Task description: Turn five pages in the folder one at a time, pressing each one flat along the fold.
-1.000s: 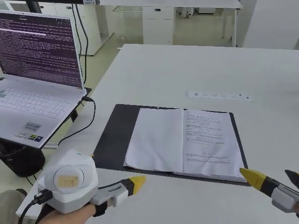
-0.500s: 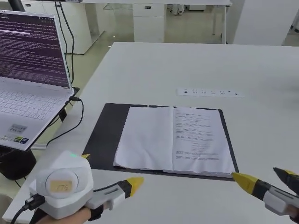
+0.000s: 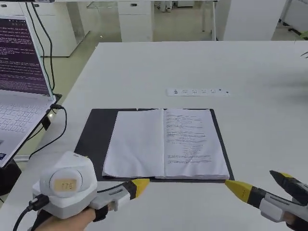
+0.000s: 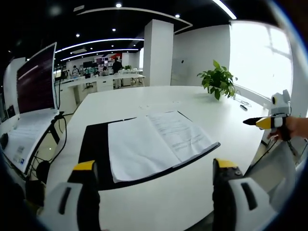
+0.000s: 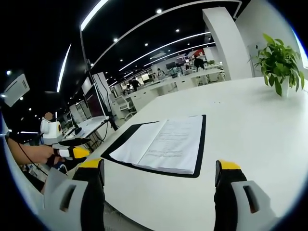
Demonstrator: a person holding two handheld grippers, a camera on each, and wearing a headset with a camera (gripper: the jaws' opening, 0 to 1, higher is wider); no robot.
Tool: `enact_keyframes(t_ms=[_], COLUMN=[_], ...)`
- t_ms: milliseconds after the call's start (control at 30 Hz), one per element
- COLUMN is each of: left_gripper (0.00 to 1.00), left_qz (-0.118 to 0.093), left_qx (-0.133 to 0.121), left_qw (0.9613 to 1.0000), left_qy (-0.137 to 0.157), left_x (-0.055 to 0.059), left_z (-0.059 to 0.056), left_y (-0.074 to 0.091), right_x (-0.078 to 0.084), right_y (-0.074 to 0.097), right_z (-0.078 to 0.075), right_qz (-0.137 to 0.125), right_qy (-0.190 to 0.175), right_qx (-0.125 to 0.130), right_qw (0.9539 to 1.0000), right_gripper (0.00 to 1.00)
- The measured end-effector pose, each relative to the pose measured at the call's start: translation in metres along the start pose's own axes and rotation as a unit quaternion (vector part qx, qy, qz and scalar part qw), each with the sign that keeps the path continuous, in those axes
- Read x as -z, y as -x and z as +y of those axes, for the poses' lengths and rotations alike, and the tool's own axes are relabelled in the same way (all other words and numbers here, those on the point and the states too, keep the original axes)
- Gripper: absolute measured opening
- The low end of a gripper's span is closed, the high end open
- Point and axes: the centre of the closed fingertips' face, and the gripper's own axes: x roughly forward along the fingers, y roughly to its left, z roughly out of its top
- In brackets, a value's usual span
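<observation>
A black folder (image 3: 96, 137) lies open on the white table, with a blank white page (image 3: 134, 144) on its left and a printed page (image 3: 190, 142) on its right. My left gripper (image 3: 132, 187) hovers just short of the folder's near left corner, open and holding nothing. My right gripper (image 3: 260, 185) floats off the near right corner, also open and empty. In the left gripper view the folder (image 4: 144, 144) lies ahead of the spread jaws of the left gripper (image 4: 154, 166). The right gripper view has the folder (image 5: 163, 139) beyond the wide-apart jaws of the right gripper (image 5: 160, 164).
An open laptop (image 3: 19, 96) sits at the left, a black cable (image 3: 55, 132) trailing from it toward the folder. A white power strip (image 3: 197, 91) lies beyond the folder. A potted plant (image 4: 219, 82) stands at the table's far side. The table's near edge is beneath the grippers.
The head camera has swung to the right, so folder and laptop sit further left in the picture. Both grippers stay open near the folder's front edge. The pages have not moved.
</observation>
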Motion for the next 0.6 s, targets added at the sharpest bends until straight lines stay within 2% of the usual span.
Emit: enact_keyframes(t_ms=[133,267,367,400,467,600], left_gripper=[0.99,0.99,0.99,0.99,0.99,0.9], left_qz=[0.012,0.022,0.024,0.025,0.026,0.036], left_qx=[0.012,0.034,0.055,0.059,0.075,0.098], left_qw=[0.9999,0.9991,0.9979,0.9977,0.9964,0.9932], left_qy=[0.001,-0.013,-0.022,-0.023,-0.031,-0.052], left_x=[0.005,0.005,0.001,0.0,-0.002,0.0], left_z=[-0.009,-0.027,-0.045,-0.047,-0.063,-0.085], left_y=[-0.01,-0.028,-0.044,-0.047,-0.061,-0.087], right_x=[0.002,0.001,0.003,0.003,0.004,0.004], right_y=[-0.003,-0.005,-0.005,-0.005,-0.005,-0.006], right_z=[0.002,0.006,0.005,0.004,0.004,0.004], right_qz=[0.007,0.005,0.009,0.009,0.013,0.015], right_qy=[0.0,0.002,0.001,0.002,0.0,0.007], right_qx=[-0.007,-0.014,-0.013,-0.013,-0.014,-0.016], right_qw=[0.9999,0.9999,0.9999,0.9999,0.9998,0.9997], right_gripper=[0.99,1.0,1.0,1.0,0.99,0.98])
